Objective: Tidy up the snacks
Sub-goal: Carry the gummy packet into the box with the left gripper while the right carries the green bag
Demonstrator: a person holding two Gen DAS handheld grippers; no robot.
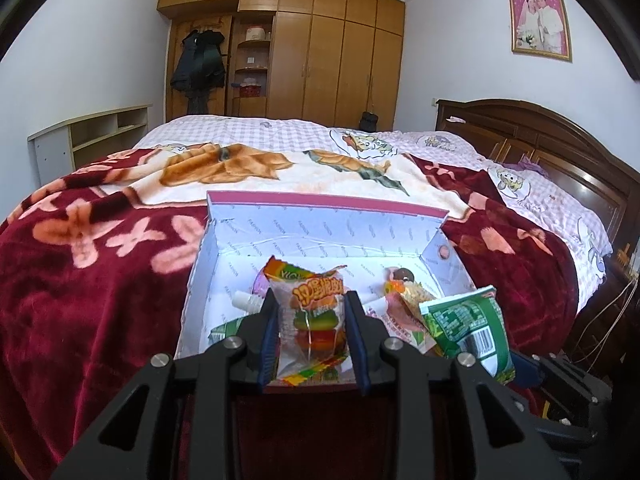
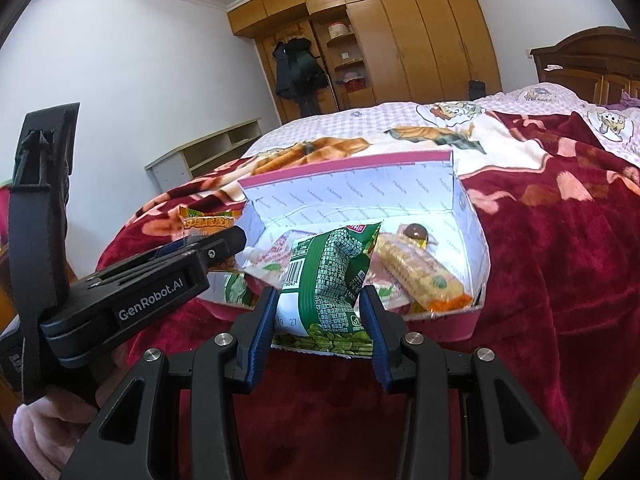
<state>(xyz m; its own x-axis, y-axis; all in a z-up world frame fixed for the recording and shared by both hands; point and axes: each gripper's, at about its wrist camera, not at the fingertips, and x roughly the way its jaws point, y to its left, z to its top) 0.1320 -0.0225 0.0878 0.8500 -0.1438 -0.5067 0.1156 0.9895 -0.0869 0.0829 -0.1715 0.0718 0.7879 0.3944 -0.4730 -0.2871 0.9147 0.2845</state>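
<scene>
Seen from the left wrist camera, the left claw (image 1: 312, 336) is clamped on a clear gummy-burger packet (image 1: 314, 312) at 6 o'clock, its blue pads pressing both sides of the crinkly film. The packet hangs just above the near edge of the open white box (image 1: 320, 232), which sits on the bed's dark red blanket (image 1: 88, 280) in the middle of the view. Inside the box, toward 3 o'clock, lie a long biscuit pack (image 2: 420, 272) and a round chocolate piece (image 2: 416, 232) against the right wall, with pink wrappers flat beneath them.

Seen from the right wrist camera, the right claw (image 2: 320, 320) is clamped on a green pea-snack bag (image 2: 332, 276) at 6 o'clock, gripping the lower part so the top flops forward over the box's near rim.

Both packets are thin, air-filled film, so I judge the hold to be slippery: a quick swing could let either one slide out onto the blanket. The two claws are close together at the box's near edge, and they may knock one another or tip the light box on the soft bedding.
</scene>
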